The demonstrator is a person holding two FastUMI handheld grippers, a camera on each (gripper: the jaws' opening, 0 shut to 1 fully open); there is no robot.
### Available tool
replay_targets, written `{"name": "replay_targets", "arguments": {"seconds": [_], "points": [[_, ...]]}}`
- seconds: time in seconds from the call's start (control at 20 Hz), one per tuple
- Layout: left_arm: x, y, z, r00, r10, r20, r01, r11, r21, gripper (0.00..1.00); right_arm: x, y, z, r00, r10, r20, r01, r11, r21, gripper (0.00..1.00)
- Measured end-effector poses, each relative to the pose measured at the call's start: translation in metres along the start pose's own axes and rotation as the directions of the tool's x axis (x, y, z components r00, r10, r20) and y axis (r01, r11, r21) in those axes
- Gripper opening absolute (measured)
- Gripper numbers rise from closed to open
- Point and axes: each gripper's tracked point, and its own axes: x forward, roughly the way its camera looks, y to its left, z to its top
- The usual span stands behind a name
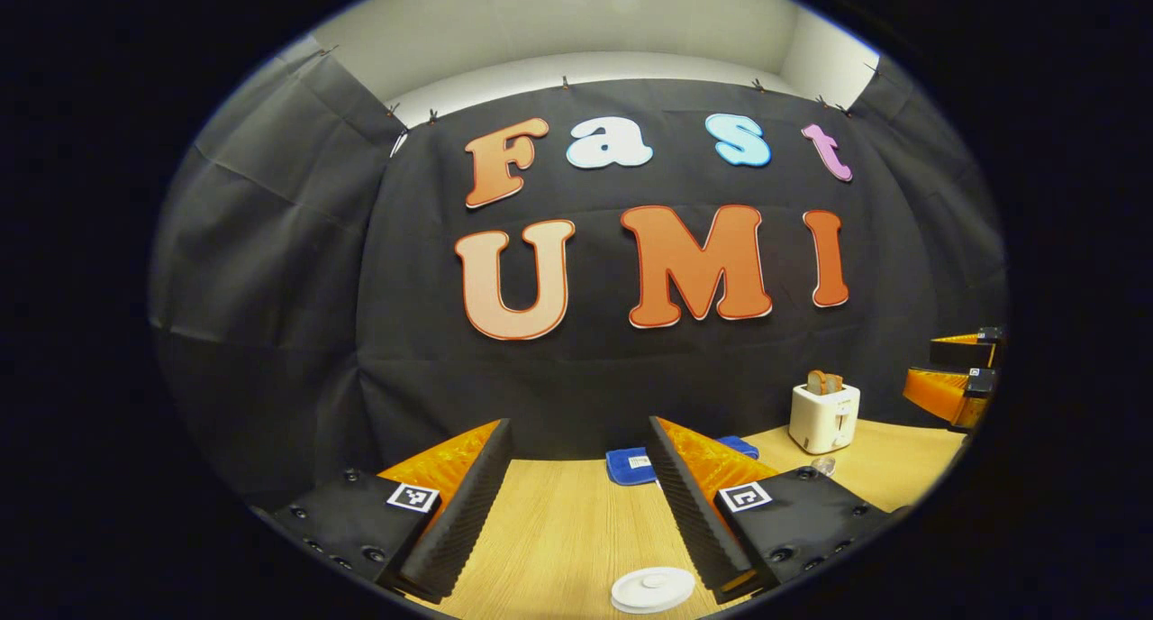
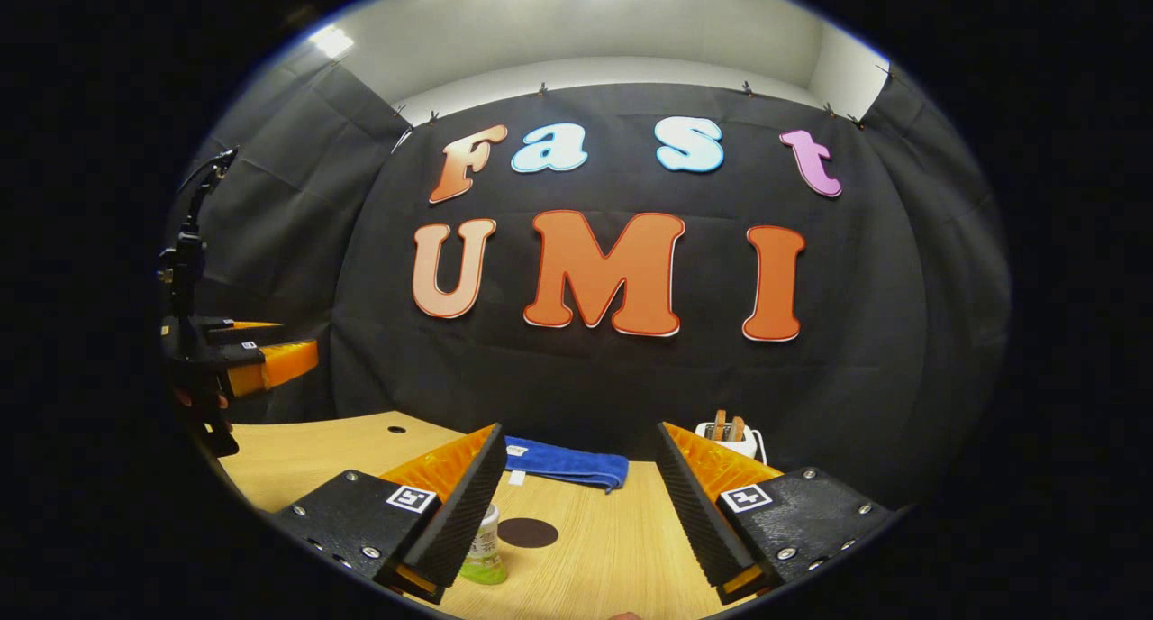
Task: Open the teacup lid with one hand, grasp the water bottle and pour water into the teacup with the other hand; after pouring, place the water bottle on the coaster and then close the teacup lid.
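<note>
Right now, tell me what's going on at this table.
Nothing is being held yet. The left gripper hangs open above the wooden table, with the white teacup lid just below and ahead of its fingers. The right gripper is open too, with the water bottle beside its left finger and the dark round coaster a little past it. A blue cloth and a white toaster sit farther back. No water has been poured.
</note>
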Motion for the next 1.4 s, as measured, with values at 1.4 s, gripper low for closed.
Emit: {"name": "replay_targets", "arguments": {"seconds": [1.4], "points": [[-0.016, -0.082, -0.185, 0.897, -0.281, -0.341, 0.278, 0.959, -0.060, 0.90, -0.004, 0.034, -0.087, 0.980, 0.114, -0.162, -0.111, 0.993, 0.026, 0.99]]}}
